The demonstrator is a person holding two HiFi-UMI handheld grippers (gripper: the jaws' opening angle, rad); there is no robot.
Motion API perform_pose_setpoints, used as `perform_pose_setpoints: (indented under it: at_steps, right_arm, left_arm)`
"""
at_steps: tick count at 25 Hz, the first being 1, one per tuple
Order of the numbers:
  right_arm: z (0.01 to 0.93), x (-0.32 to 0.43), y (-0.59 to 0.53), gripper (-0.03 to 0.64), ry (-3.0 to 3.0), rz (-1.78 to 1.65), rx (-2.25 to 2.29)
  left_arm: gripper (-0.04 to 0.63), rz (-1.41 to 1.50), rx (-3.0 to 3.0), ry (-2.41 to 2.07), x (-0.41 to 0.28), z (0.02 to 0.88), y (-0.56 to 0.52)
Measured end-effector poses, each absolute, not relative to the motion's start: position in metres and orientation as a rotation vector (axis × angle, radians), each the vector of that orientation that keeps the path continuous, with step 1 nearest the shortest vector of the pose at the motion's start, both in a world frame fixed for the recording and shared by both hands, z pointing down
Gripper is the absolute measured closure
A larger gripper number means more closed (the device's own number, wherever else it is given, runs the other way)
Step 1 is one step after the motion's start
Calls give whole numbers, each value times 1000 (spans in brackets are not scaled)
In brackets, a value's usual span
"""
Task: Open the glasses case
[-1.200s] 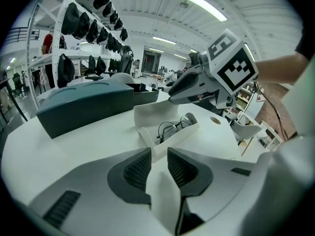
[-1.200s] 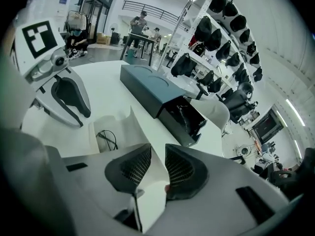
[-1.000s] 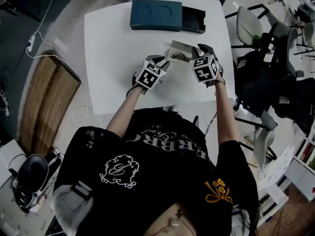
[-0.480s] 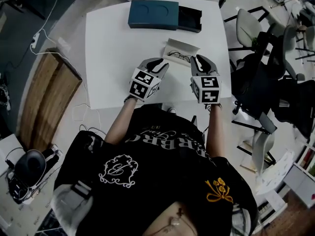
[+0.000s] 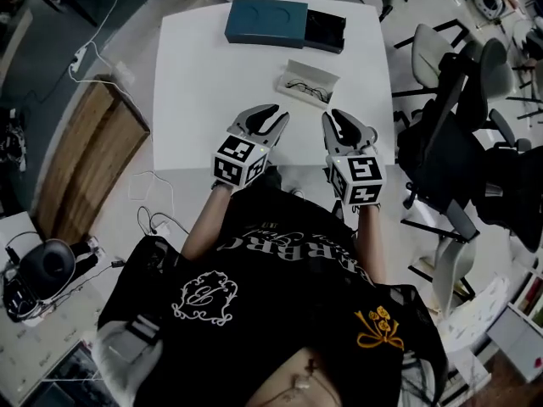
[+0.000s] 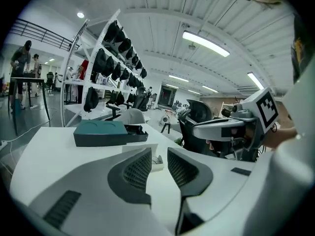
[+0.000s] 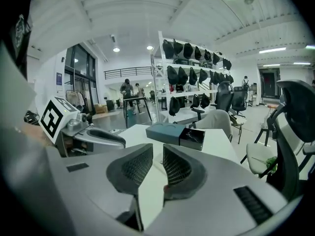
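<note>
Seen from above, a white table (image 5: 204, 75) holds a white case (image 5: 293, 72), lying open with glasses (image 5: 307, 90) inside, near a teal box (image 5: 267, 24). Both grippers hover at the table's near edge, apart from the case. The left gripper (image 5: 270, 119) has its jaws apart and empty. The right gripper (image 5: 344, 125) (narrower gap) has just been closing its jaws, nothing between them

Pale glasses case (image 5: 310, 80), lying open (spectacles (image 5: 307, 90) inside) on the white table (image 5: 212, 75)
</note>
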State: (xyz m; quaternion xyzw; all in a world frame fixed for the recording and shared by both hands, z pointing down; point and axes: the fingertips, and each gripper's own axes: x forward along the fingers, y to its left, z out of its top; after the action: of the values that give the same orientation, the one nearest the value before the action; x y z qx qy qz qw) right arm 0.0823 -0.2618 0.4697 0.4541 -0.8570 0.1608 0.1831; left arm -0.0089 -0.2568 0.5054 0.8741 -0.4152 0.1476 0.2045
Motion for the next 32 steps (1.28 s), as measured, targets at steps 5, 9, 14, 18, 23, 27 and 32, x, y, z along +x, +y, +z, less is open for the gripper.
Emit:
perform_pose_setpoints:
  at_steps: [5,9,14,18,23,27,32]
  right_arm:
    - [457,93,-222,540,-2506,432,1215]
    - [452,99,-191,540,-2581,490,1161]
    - [448,111,-149,545,-2623,491,1097]
    - [446,114,-123,545,-2668,528,1067]
    - [440,111,-106,546,-2708,525,1033]
    - [436,109,-96,594,-2732,562,1007]
    - [429,93,-84,595,-2760,595,970]
  left_arm:
    - [488,386,2412,-1244,0,493,-217]
    - [494,356,2395,-1307,9,484,-183]
    - [502,326,2374,-1382,21,469,-138]
    - [520,328,2358,-1412,26,464,-108]
    - [541,328,2342,-1438,26,462,-87]
    - [545,333,2337,-1452,28,456,-75]
    - [548,331,2348,-1467,17,442,-60]
